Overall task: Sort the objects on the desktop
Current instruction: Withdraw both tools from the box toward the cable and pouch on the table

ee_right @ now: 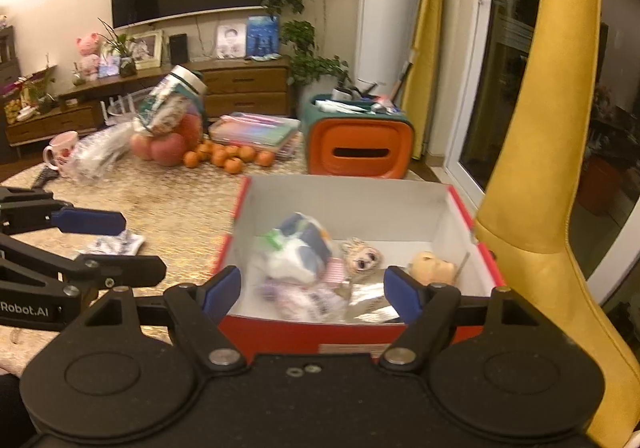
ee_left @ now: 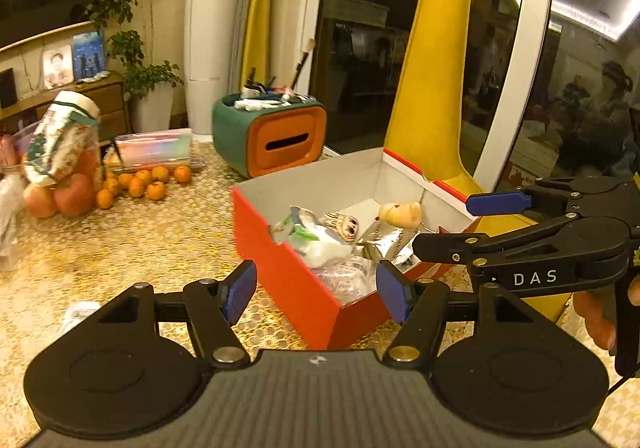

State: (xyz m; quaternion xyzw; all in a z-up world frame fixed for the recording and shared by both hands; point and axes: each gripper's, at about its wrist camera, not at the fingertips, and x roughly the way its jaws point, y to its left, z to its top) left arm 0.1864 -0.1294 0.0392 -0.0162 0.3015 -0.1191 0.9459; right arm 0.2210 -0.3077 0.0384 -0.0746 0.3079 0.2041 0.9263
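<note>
A red cardboard box (ee_left: 288, 280) with a white inside (ee_right: 360, 204) stands on the gold patterned tabletop. It holds plastic snack packets (ee_right: 300, 252), a silver foil pack (ee_left: 384, 244) and two small doll heads (ee_right: 362, 258) (ee_right: 434, 268). My left gripper (ee_left: 317, 294) hovers open and empty at the box's near left corner. My right gripper (ee_right: 314, 292) is open and empty above the box's front wall. Each gripper shows in the other's view: the right gripper (ee_left: 442, 223) over the box's right side, the left gripper (ee_right: 140, 246) to the left of the box. A crumpled wrapper (ee_right: 108, 246) lies on the table left of the box.
Behind the box stands a green and orange organiser (ee_right: 358, 152) holding brushes and tubes. Small oranges (ee_right: 230, 158), apples (ee_right: 168, 148), a tilted jar (ee_right: 172, 104), a pencil case (ee_right: 256, 132) and a pink mug (ee_right: 62, 152) fill the far left. A yellow chair (ee_right: 532, 208) rises right of the box.
</note>
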